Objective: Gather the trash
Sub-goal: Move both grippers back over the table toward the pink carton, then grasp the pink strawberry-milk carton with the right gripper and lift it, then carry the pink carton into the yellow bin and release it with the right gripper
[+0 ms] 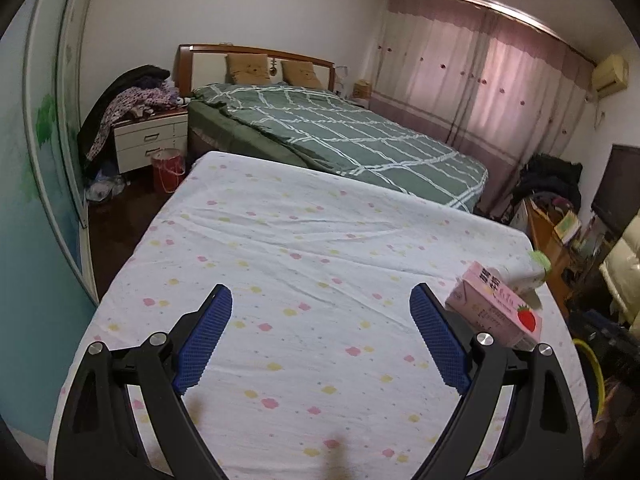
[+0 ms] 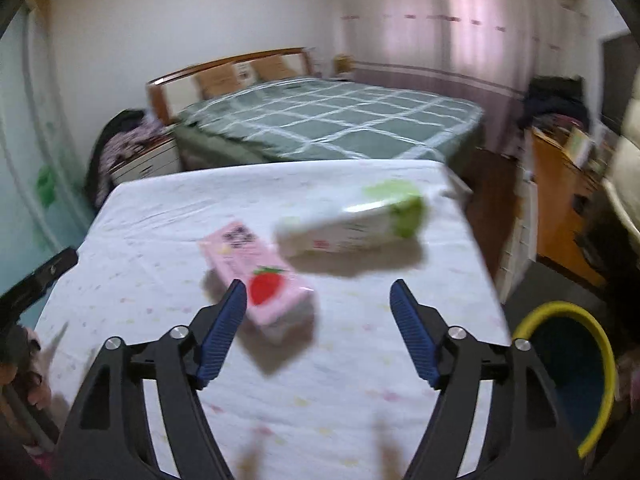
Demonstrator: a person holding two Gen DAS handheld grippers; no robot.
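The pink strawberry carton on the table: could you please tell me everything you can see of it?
The pink carton is a small rectangular drink box, apparently coated card, with a red strawberry picture and dark print on its faces. It lies on its side on the flowered tablecloth, near the table's right edge, close beside a white and green package; whether they touch is unclear. It looks closed and undented. Neither gripper holds it.

Setting: bedroom in a lived-in home. Far centre, a double bed with green white-checked quilt (image 1: 340, 128), wooden headboard (image 1: 256, 54) and two tan pillows. Far left, a white two-drawer nightstand (image 1: 150, 142) heaped with clothes. Far right, floor-length pink curtains (image 1: 480, 76) with a wall air conditioner (image 1: 610, 72) at their right end. Near, a surface under a white floral-print sheet (image 1: 304, 264).
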